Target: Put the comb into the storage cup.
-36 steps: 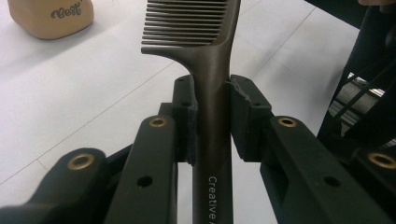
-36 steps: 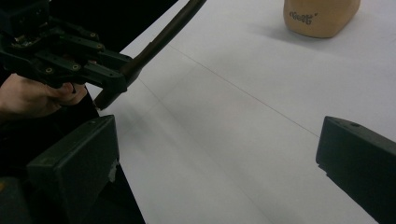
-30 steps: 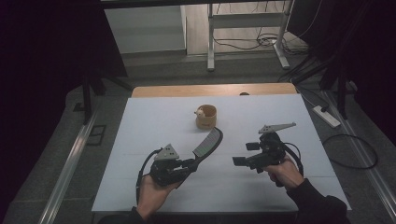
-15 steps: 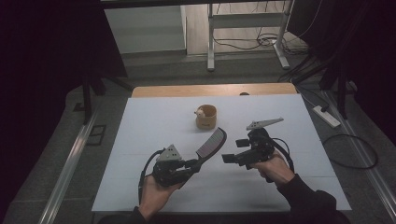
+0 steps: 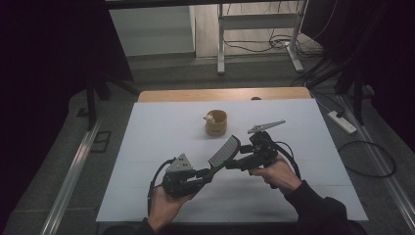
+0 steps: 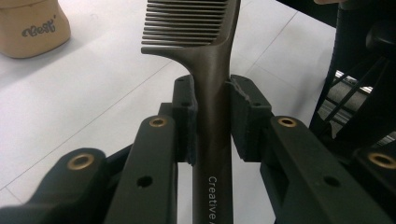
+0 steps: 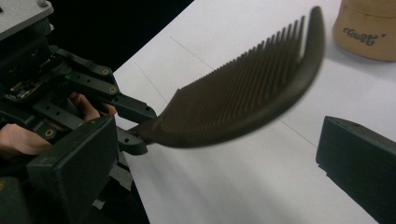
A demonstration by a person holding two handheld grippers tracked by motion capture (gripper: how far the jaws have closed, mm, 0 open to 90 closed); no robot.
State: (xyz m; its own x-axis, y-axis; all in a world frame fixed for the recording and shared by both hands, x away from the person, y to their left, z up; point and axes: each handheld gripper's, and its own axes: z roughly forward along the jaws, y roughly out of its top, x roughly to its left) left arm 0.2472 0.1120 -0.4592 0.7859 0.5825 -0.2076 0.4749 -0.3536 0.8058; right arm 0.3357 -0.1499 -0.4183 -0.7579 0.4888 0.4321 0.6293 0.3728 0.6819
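A dark wide-tooth comb (image 5: 224, 151) (image 6: 191, 23) is held up over the white table (image 5: 161, 142), teeth end pointing away from me. My left gripper (image 5: 208, 172) (image 6: 212, 112) is shut on its handle, both pads pressed against the stem. My right gripper (image 5: 236, 164) (image 7: 217, 161) faces left, close to the comb's (image 7: 252, 102) toothed end. It is open, and its two jaws stand wide on either side without touching the comb, which crosses the gap ahead of them. In the right gripper view, my left gripper (image 7: 79, 93) grips the comb's base.
A tan cup (image 5: 216, 122) (image 6: 32, 25) (image 7: 369, 30) stands upright on the far middle of the table, beyond the comb. A wooden strip (image 5: 220, 94) edges the table's far side. Cables and a power strip (image 5: 341, 122) lie on the floor to the right.
My right gripper has moved left across the table until its jaws reach the comb's toothed end. The left gripper and the comb have stayed in place.
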